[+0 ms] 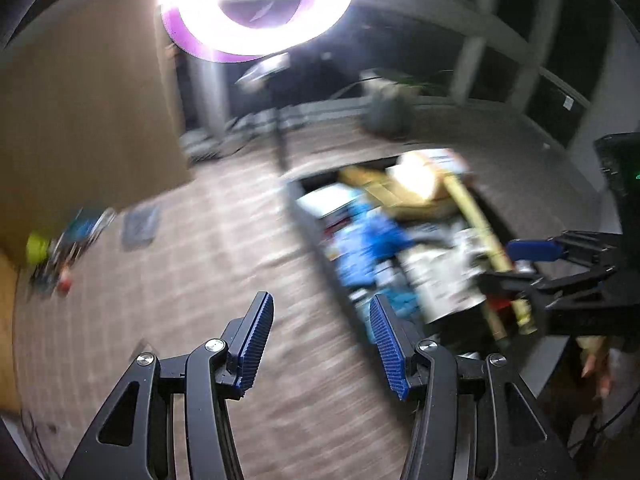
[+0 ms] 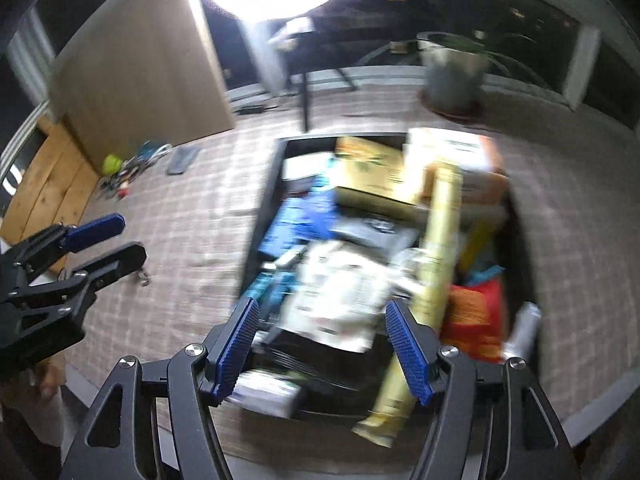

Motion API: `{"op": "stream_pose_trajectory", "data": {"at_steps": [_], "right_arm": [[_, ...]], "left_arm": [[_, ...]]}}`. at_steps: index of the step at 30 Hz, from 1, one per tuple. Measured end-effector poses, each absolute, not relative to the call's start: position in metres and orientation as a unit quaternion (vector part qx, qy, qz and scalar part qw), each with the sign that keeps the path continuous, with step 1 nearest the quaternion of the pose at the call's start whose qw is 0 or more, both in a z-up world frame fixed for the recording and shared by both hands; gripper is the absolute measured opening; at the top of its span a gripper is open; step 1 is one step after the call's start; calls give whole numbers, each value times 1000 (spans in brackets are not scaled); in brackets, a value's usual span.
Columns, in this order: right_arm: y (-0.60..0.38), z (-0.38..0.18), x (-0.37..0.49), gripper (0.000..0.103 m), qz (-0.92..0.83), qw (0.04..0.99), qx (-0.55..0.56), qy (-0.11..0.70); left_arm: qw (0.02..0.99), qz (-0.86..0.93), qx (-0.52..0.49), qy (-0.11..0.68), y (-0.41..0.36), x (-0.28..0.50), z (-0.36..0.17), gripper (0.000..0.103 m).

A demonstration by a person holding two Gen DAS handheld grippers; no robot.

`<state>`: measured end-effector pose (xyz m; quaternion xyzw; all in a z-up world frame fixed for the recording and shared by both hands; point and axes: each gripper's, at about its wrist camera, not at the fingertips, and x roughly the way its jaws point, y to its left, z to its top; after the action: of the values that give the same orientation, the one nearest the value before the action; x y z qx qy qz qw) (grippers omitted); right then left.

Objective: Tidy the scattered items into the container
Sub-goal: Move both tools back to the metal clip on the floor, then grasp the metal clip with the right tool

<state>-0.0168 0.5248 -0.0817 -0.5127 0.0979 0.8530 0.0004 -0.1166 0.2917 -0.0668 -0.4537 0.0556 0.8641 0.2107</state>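
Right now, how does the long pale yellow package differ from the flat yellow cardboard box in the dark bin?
The long pale yellow package is narrow and slanted, its lower end poking out over the dark bin's near edge. The flat yellow cardboard box is broad and stays wholly inside, at the far end. Both lie on top of the heap, and neither gripper touches either.

Each gripper is built of matte black linkage arms with triangular cut-outs and round silver screw heads at the pivots. The left gripper carries two blue fingers with finely ribbed pads; the right gripper matches it, ribbed blue fingers on black brackets. Beside the right gripper, at the frame edge, a bare hand shows, too blurred to make out any sleeve.
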Motion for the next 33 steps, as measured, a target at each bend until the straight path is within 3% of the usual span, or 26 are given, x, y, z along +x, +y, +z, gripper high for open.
{"op": "stream_pose_trajectory", "data": {"at_steps": [8, 13, 23, 26, 33], "right_arm": [[447, -102, -63, 62, 834, -95, -523, 147], [391, -119, -100, 62, 816, -146, -543, 134], [307, -169, -172, 62, 769, -194, -594, 132], [292, -183, -190, 62, 762, -194, -604, 131], [267, -216, -209, 58, 731, -207, -635, 141]], "left_arm": [[105, 856, -505, -29, 139, -116, -132, 54], [76, 844, -527, -68, 85, -115, -166, 54], [118, 827, -541, -95, 94, -139, -206, 54], [122, 822, -544, -114, 99, -150, -216, 61], [137, 816, -544, -141, 107, -166, -232, 62]]}}
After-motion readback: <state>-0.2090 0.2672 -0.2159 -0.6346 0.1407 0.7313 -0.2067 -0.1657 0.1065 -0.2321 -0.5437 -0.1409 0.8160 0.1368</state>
